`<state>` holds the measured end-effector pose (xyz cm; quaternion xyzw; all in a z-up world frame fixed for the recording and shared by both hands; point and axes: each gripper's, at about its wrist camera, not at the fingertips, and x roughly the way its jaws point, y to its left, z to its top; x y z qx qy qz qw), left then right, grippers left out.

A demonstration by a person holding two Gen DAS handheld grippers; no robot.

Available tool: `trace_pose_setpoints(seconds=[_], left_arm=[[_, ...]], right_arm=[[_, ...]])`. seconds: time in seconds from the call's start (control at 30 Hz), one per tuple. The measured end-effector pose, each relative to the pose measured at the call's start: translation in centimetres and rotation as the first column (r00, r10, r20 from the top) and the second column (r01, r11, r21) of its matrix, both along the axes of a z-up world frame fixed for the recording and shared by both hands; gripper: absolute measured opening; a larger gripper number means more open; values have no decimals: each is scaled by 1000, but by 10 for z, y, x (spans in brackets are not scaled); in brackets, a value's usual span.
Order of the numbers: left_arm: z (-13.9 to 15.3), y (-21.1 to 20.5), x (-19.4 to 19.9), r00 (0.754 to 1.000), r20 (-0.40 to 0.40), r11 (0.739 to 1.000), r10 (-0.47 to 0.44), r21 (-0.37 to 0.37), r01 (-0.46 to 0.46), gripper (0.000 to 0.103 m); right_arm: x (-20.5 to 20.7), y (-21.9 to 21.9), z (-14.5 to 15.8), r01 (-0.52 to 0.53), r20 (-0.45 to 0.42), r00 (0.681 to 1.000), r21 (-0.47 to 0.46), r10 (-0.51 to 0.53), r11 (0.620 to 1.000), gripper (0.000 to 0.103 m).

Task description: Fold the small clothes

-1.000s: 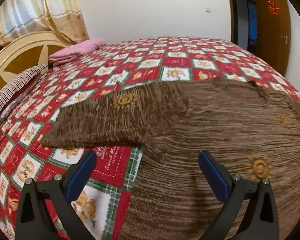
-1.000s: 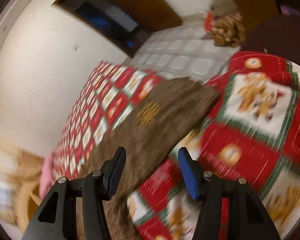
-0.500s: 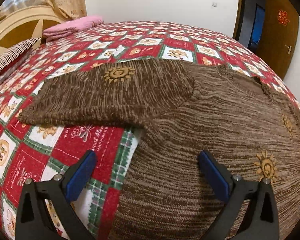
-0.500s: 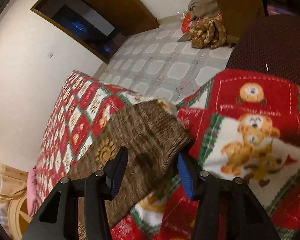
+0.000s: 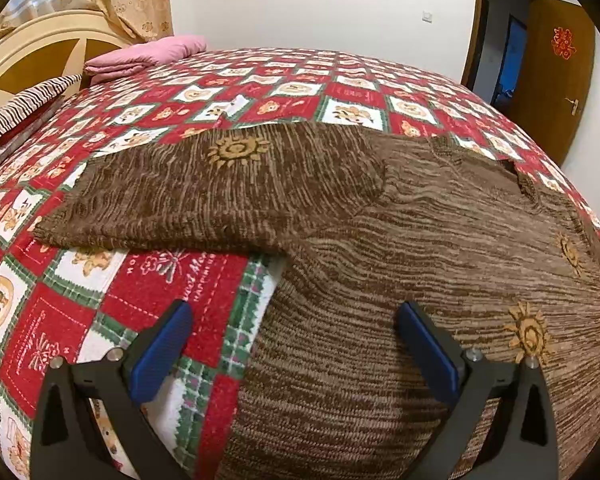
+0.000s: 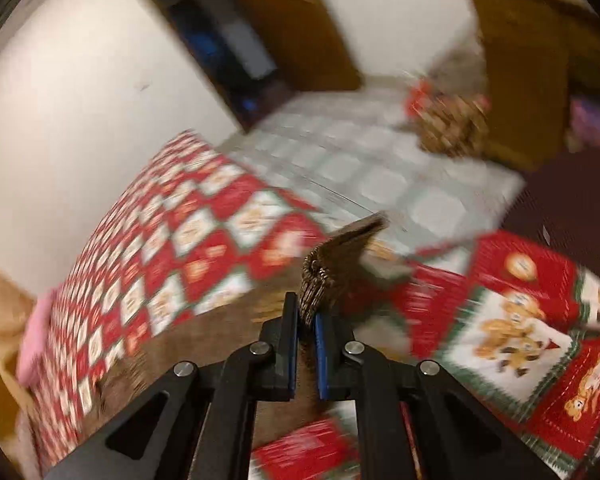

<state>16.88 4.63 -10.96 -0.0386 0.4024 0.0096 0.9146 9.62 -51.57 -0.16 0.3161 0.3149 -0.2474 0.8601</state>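
Right gripper (image 6: 307,322) now pinches sweater (image 6: 328,276).

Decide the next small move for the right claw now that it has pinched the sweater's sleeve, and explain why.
Probably carry the sleeve across onto the sweater body. The right claw is shut on its cuff, while the other sleeve lies spread flat and the left claw is open.

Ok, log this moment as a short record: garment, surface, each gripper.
garment: brown knit sweater, spread flat, one sleeve out to the side
surface: red patchwork bedspread
left gripper: open, above the sweater's edge, holding nothing
right gripper: shut on a sweater cuff, fabric bunched between the fingers
other: pink folded cloth near the headboard
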Motion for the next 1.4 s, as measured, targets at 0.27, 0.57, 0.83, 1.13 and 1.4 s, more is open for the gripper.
trace_pose_setpoints(seconds=[0.27,0.57,0.83,1.13,1.4], left_arm=[[0,1,0,1000,8,1000,-3,-10,3,103],[0,2,0,1000,14,1000,-7,-17,7,103],[0,1,0,1000,21,1000,-9,-19,9,103],[0,1,0,1000,22,1000,-9,-20,9,103],[0,1,0,1000,22,1000,-9,-20,9,103]], right_arm=[[72,174,23,-387,6,921,-72,389,919,7],[107,329,-63,-621,-38,784,3,620,784,7],[100,343,-111,-681,-21,732,27,681,732,10],[81,331,-74,-768,190,638,89,746,634,67],[102,271,-84,-546,34,838,19,545,838,60]])
